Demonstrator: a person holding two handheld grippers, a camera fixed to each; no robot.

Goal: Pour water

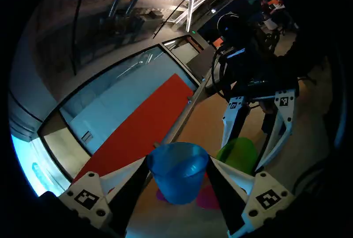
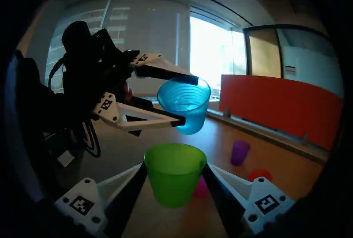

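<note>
Evidently the pour is set up but not visibly under way. In the right gripper view, the left gripper (image 2: 187, 101) sits high on the left with both fingers pressed to the sides of the blue cup (image 2: 184, 105), its jaws apart only by the cup's width. That cup hangs in the air well above the surface (image 2: 220, 141), and above and just beyond the green cup (image 2: 174, 180). Its long axis, rim to base, leans off vertical, so the mouth faces up and toward the green cup while the base points down and away. No stream shows between the two cups, and I cannot tell how much water either holds. The right gripper (image 2: 175, 167) is likewise closed to cup width, clamping the green cup, which stands upright with its mouth up, ready to receive. Farther right, a purple cup (image 2: 240, 152) and a red cup (image 2: 260, 175) stand on the surface, well apart from the action. By my judgement, lifting and lining up are done. Left to do are tipping the blue cup further, emptying it into the green one, and setting both down.
</note>
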